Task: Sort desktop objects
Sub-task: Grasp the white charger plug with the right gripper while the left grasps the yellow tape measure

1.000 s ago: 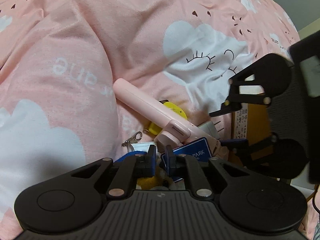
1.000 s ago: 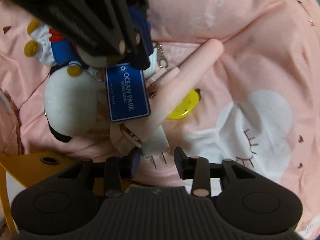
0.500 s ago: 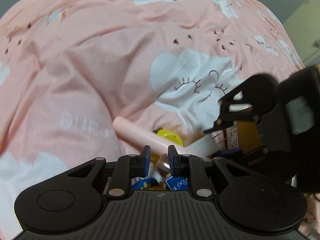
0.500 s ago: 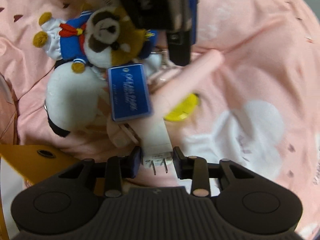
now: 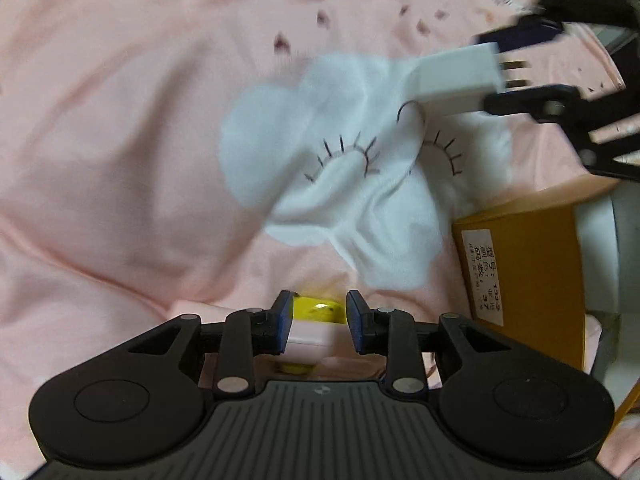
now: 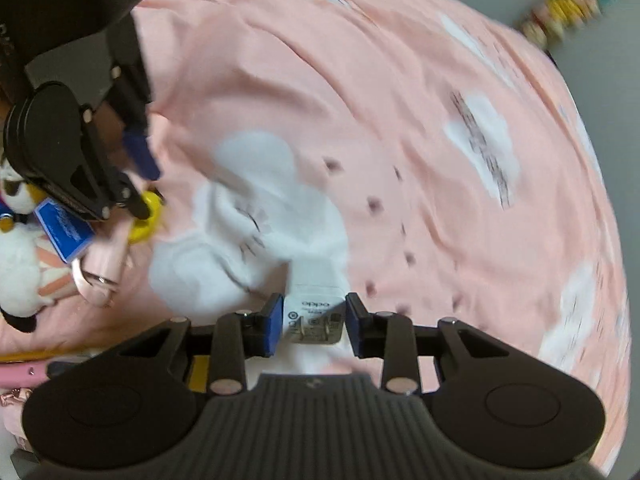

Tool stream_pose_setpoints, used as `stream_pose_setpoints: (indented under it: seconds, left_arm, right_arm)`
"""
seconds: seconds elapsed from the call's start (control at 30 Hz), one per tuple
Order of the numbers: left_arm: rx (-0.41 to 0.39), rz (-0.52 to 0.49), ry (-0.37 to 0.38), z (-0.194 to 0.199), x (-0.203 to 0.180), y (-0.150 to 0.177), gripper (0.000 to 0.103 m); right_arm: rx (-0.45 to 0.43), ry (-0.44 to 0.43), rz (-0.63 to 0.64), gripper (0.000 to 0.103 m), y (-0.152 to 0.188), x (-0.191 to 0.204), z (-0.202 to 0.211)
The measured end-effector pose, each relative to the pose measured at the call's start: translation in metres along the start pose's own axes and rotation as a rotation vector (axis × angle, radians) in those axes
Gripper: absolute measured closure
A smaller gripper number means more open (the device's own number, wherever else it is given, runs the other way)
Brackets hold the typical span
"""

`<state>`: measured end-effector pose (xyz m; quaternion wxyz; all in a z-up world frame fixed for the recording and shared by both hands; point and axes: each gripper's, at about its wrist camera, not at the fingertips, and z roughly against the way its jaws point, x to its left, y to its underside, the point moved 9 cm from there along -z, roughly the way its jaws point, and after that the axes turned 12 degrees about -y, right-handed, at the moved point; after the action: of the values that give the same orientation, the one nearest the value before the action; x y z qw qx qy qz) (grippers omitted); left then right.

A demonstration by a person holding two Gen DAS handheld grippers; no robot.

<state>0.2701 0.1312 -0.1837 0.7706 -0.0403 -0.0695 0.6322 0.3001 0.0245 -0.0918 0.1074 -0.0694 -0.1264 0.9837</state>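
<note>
My right gripper point(image 6: 314, 322) is shut on a white wall charger point(image 6: 314, 308), prongs toward the camera, lifted above the pink bedspread point(image 6: 400, 140). The left wrist view shows the same charger point(image 5: 452, 78) at the upper right, in the air. My left gripper point(image 5: 319, 320) points down at the pile with its jaws opening. Between them lies the end of a pink stick point(image 5: 308, 338) beside a yellow disc point(image 5: 316, 307); a gap shows at the right pad. From the right wrist, the left gripper point(image 6: 140, 184) hangs over that yellow disc point(image 6: 146, 220).
A plush toy point(image 6: 18, 264) with a blue tag point(image 6: 60, 228) and a key ring point(image 6: 86, 278) lie at the left. An orange cardboard box point(image 5: 528, 272) with a white label sits at the bed's right side. The bedspread is creased, with white cloud prints.
The right gripper closed on the charger and lifted it up and away from the pile. The left gripper left the plush's tag, moved over the pink stick, and its jaws widened.
</note>
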Motion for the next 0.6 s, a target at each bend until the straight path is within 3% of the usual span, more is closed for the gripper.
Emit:
stream_pose_setpoints:
  seconds: [0.13, 0.23, 0.37, 0.5, 0.6]
  left_arm:
    - [0.095, 0.048, -0.033, -0.015, 0.005, -0.007, 0.058]
    - [0.188, 0.068, -0.039, -0.024, 0.005, -0.007, 0.055]
    - [0.279, 0.013, -0.056, -0.030, -0.003, 0.000, 0.048]
    - [0.318, 0.011, -0.078, -0.038, -0.005, 0.008, 0.039]
    - [0.347, -0.046, -0.119, -0.049, -0.014, 0.021, 0.035]
  right_arm:
    - [0.002, 0.006, -0.059, 0.069, 0.022, -0.004, -0.001]
    - [-0.017, -0.022, -0.116, 0.069, 0.032, -0.011, -0.004]
    - [-0.036, -0.039, -0.137, 0.069, 0.035, -0.019, -0.016]
    - [-0.048, -0.046, -0.135, 0.069, 0.034, -0.022, -0.022]
    - [-0.040, -0.054, -0.141, 0.069, 0.037, -0.023, -0.026]
